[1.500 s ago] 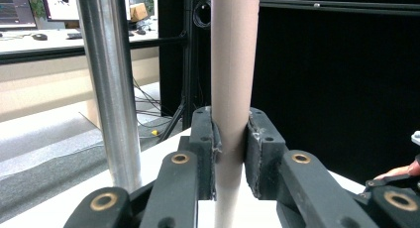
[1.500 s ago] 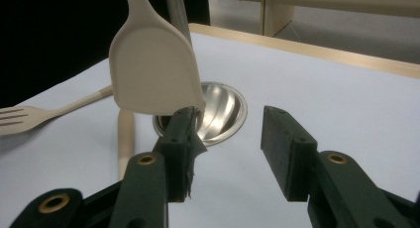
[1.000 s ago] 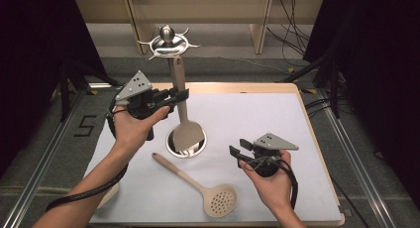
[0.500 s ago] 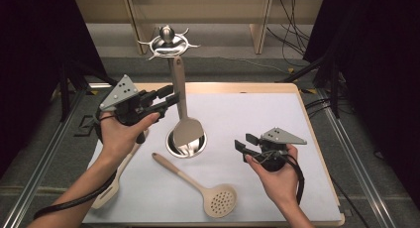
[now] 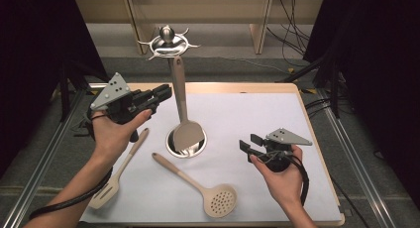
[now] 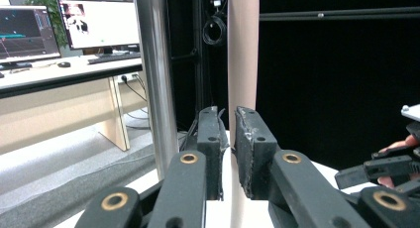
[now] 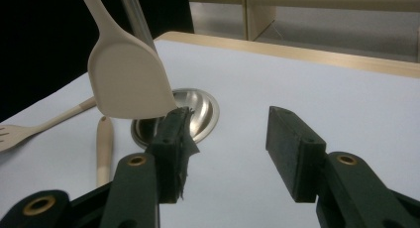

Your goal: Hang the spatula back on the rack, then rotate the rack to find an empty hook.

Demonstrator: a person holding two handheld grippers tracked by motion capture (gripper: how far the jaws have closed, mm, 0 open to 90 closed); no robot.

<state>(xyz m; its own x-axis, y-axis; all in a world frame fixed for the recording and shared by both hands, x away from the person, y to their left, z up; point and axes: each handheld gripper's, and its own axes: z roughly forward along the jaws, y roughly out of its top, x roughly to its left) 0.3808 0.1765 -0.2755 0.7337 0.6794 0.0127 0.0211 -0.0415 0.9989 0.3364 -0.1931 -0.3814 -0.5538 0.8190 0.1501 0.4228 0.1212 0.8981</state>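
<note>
Hanging spatula (image 5: 187,134) and steel post (image 6: 154,79) just beyond nearly closed, empty left gripper (image 5: 163,92); right gripper (image 5: 250,143) wide open, empty.

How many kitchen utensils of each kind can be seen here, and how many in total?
Solid turner, hanging on the metal stand: 1
Slotted turner, lying on the table: 1
Skimmer spoon, lying on the table: 1
Total: 3 utensils
</note>
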